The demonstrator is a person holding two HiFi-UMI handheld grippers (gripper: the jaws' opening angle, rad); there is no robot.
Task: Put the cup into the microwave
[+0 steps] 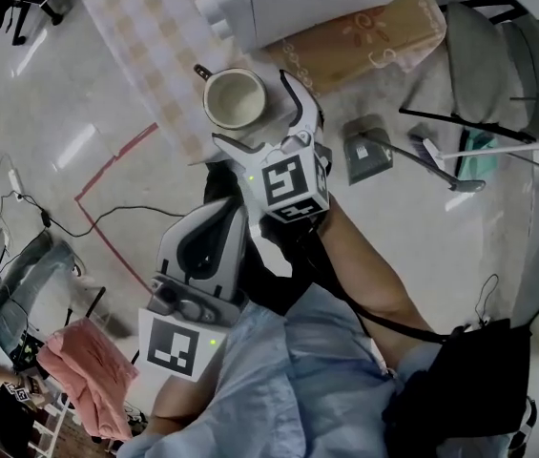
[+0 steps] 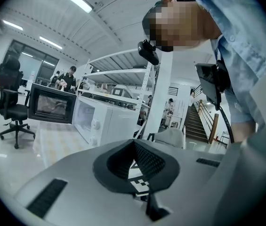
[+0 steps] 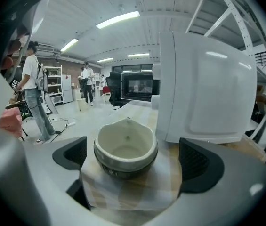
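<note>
Jaws of the right gripper (image 3: 135, 160) stand wide, 1 on each side of the cream cup (image 3: 125, 147), untouched; it sits on the checked tablecloth (image 3: 137, 192), just left of the white microwave (image 3: 203, 93). Left gripper (image 2: 135, 161) jaws are together, empty

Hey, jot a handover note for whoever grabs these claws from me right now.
Left claw: shut, empty.
Right claw: open, cup between its pads, untouched.
Cup: upright on the checked tablecloth beside the microwave; door looks open.
Done: approach only.
Left: grip cup, lift, set it inside the microwave.
</note>
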